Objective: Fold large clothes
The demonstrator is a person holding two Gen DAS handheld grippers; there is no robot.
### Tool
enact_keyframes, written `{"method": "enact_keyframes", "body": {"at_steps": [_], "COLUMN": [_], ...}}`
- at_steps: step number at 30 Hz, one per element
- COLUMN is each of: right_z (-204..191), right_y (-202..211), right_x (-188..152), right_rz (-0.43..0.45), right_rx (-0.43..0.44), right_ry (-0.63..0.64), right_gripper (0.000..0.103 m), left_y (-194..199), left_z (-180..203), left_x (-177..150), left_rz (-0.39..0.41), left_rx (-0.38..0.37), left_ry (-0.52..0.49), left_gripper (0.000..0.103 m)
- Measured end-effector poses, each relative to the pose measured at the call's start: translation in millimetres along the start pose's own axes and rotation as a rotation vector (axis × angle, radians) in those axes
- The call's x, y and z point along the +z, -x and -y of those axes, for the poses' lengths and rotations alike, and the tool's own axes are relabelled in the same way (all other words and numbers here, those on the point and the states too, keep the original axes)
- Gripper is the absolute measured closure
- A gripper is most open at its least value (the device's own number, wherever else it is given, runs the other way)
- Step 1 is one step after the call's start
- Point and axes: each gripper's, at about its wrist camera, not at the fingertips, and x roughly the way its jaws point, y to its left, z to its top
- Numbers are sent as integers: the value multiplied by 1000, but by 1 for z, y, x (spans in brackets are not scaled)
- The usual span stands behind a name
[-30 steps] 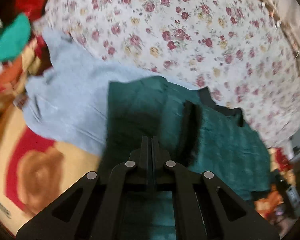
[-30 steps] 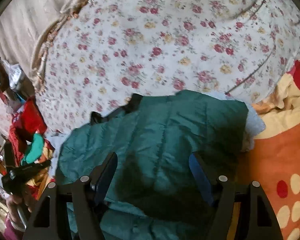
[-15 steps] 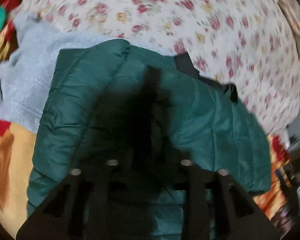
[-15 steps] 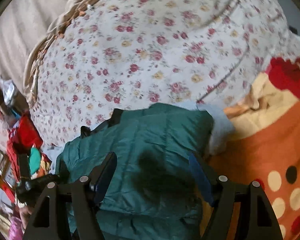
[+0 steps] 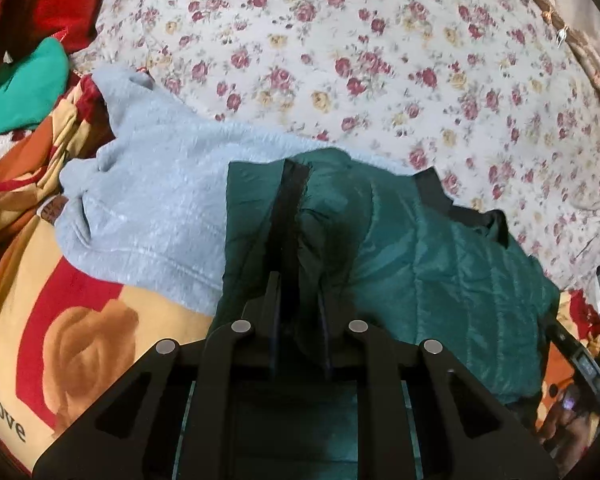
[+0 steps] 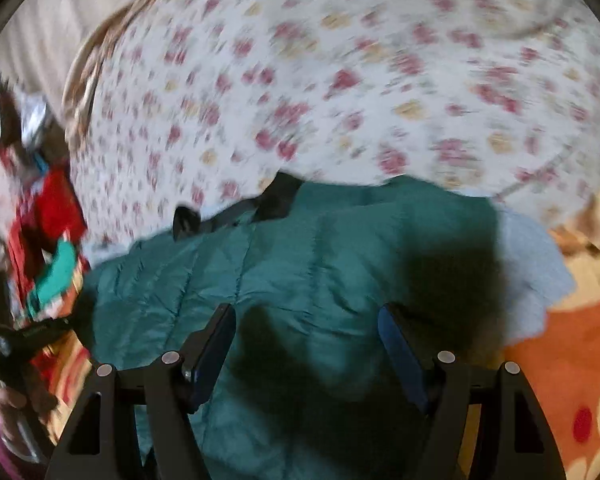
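Left gripper (image 5: 299, 300): jaws nearly together, have just been closing, with a bunched fold of the green quilted jacket (image 5: 440, 272) pinched between the pads. The fold includes the black zipper edge (image 5: 288, 208), which runs straight ahead of the fingertips.

Jacket look: dark teal, shiny, stitched into puffy panels, black trim at the collar (image 5: 432, 196) ahead and right of the left gripper. Folded over on itself, wrinkled near the grip, flatter to the right.

Right gripper (image 6: 307, 344): jaws wide apart, nothing between the pads; it hovers over the jacket (image 6: 300, 256), whose body lies directly under and ahead of the fingers. View is motion-blurred; contact with fabric can't be told.

Jacket partly overlies a light blue fleece garment (image 5: 152, 200), ahead-left of the left gripper and poking out right of the right gripper (image 6: 532, 272). Beyond both: floral bedsheet (image 5: 380, 60). Below-left of the left gripper: orange-red patterned blanket (image 5: 68, 344).
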Motion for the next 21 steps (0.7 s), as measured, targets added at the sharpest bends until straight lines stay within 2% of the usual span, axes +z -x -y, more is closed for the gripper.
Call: {"method": "enact_keyframes", "body": {"at_steps": [3,5,8,10,12,16,21], "right_z": [-12,-12,-12,-16,-18,-32,-48], "right_y": [-28,-35,-29,-13,5,37,36], "right_x": [0,2,5,4,3,-7,-21], "right_rz": [-58,-58,-55,-38,-10,14,-16], "right_rx": [-72,-87,-88,-85,-58,-54,-82], "right_ry": [74,83,64,45,23,57,123], "right_gripper": [30,30,30,31,30,29,28], "left_y": [-1,1,10,25,36,44,17], "left_z": [4,5,7,6,6,18,33], "left_x": [-2,-1,2,4,4,4,-7], "left_rz": [-1,3,20,57,97,129,72], "left_rx": [7,7,13,0,-8,-2,52], "left_ry": [-25,-33,-52,-49,-48,-77,-125], "left_gripper": [88,84,68,53,42,39,39]}}
